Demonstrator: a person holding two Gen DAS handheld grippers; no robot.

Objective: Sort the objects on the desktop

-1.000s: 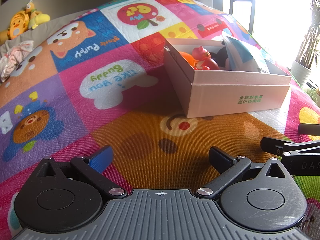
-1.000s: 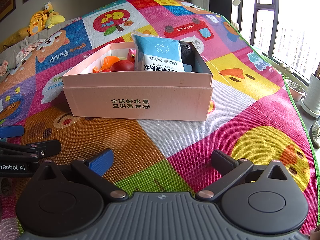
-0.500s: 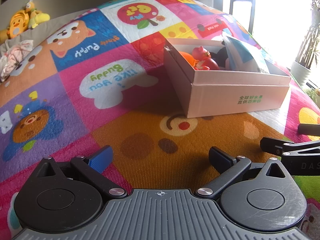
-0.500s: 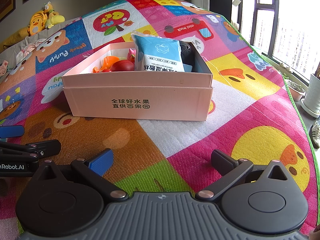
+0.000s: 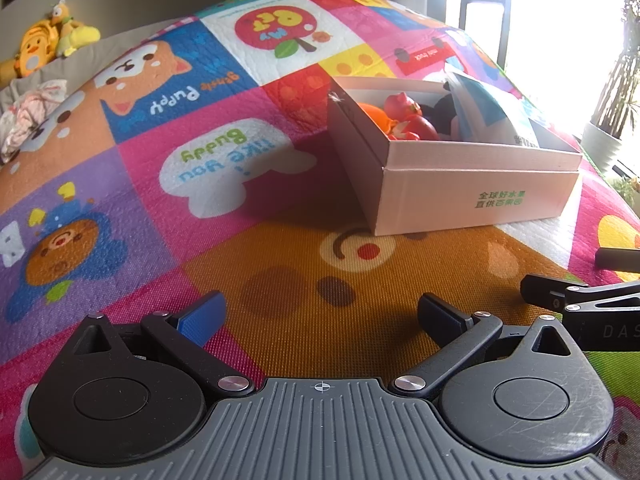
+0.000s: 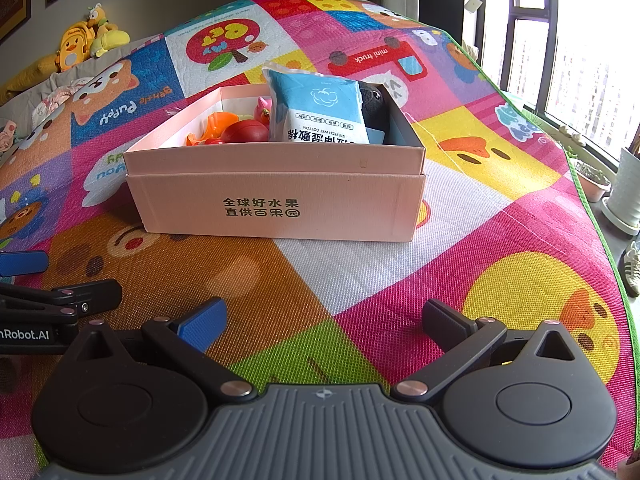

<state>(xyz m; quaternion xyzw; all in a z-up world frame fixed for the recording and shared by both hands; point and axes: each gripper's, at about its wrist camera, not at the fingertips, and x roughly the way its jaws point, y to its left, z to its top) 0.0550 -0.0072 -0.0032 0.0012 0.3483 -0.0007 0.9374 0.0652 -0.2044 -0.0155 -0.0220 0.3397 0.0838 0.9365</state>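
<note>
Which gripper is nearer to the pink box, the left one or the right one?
Right, slightly. The right gripper faces the box squarely across the mat; the left gripper sits beside it, with the box ahead toward its right.

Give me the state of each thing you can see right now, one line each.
Left claw: open, empty.
Right claw: open, empty.
Pink box: lidless, on the mat, holding items.
Blue wipes pack: standing upright inside the box.
Red toy: lying inside the box.

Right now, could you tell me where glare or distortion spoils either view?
Left wrist view: the window is blown out white, and the pink box is backlit. Right wrist view: even exposure, box lettering sharp. Both views: fisheye bends the play mat into a dome.
</note>
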